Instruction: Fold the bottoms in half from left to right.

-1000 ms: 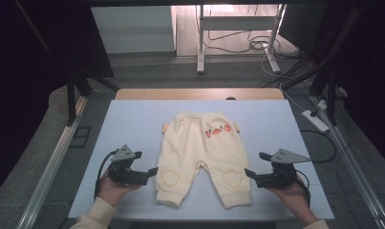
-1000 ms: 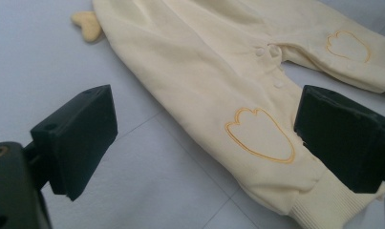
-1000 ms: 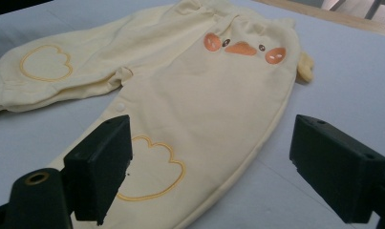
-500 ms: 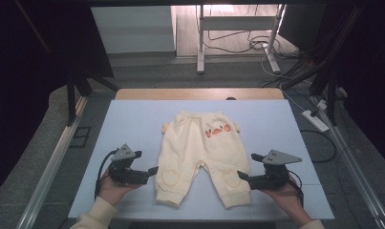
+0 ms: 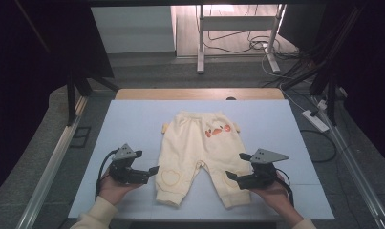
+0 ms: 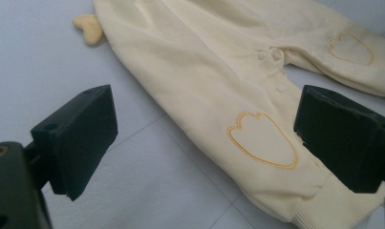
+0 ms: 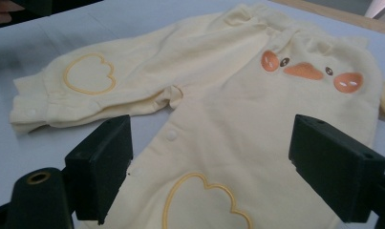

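Note:
Pale yellow baby trousers (image 5: 197, 148) lie flat on the light blue table top (image 5: 133, 119), waistband away from me, with an orange duck face (image 7: 304, 70) on the seat and a heart outline on each knee. My left gripper (image 5: 147, 161) hovers open just left of the left leg's cuff; in the left gripper view (image 6: 209, 143) the knee heart (image 6: 262, 140) lies between its jaws. My right gripper (image 5: 235, 165) is open over the lower right leg, and in the right gripper view (image 7: 219, 167) its jaws straddle the cloth. Nothing is gripped.
The table's wooden far edge (image 5: 199, 93) runs behind the trousers. A small yellow flap (image 6: 87, 27) sticks out at the waistband's left. On the floor lie a power strip (image 5: 316, 119) at right and cables (image 5: 257, 45) by a metal stand at the back.
My right gripper has moved left, from beside the right leg to over its lower part. The left gripper has hardly moved. The trousers lie as before.

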A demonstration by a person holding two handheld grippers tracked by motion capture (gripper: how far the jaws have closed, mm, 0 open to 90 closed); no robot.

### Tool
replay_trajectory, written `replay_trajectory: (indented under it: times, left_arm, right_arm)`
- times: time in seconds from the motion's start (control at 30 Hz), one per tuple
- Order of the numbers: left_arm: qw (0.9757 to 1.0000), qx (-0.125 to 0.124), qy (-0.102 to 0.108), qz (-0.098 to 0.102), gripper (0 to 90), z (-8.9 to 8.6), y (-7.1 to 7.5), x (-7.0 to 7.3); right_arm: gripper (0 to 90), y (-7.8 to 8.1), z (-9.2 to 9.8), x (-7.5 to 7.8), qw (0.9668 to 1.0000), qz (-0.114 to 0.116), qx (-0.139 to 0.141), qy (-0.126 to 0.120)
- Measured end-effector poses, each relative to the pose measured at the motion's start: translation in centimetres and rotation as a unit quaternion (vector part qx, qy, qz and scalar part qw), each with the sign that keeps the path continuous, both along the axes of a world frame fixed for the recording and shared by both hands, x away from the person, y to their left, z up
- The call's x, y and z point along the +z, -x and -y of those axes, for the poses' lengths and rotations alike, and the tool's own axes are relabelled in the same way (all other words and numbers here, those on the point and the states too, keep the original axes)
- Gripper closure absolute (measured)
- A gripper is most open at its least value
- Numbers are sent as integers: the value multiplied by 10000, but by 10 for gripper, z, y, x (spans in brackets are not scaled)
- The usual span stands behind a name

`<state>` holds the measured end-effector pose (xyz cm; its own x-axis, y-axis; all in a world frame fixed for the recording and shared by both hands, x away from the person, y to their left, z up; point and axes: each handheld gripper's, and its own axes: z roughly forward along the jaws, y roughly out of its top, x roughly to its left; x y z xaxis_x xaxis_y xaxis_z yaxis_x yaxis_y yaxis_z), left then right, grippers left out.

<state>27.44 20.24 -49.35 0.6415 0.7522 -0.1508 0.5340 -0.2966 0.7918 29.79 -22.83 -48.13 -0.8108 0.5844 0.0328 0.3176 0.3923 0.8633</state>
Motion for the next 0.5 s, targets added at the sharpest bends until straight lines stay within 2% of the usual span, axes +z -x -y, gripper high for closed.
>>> replay_trajectory:
  times: [0.27, 0.5]
  left_arm:
    - [10000, 3, -5, -17, 79, 1, -1, -1]
    - [10000, -3, 11, -9, 80, 0, -1, -1]
  right_arm:
    - [159, -4, -12, 0, 9999, -3, 115, -59]
    - [159, -4, -22, -1, 9998, -11, 215, -6]
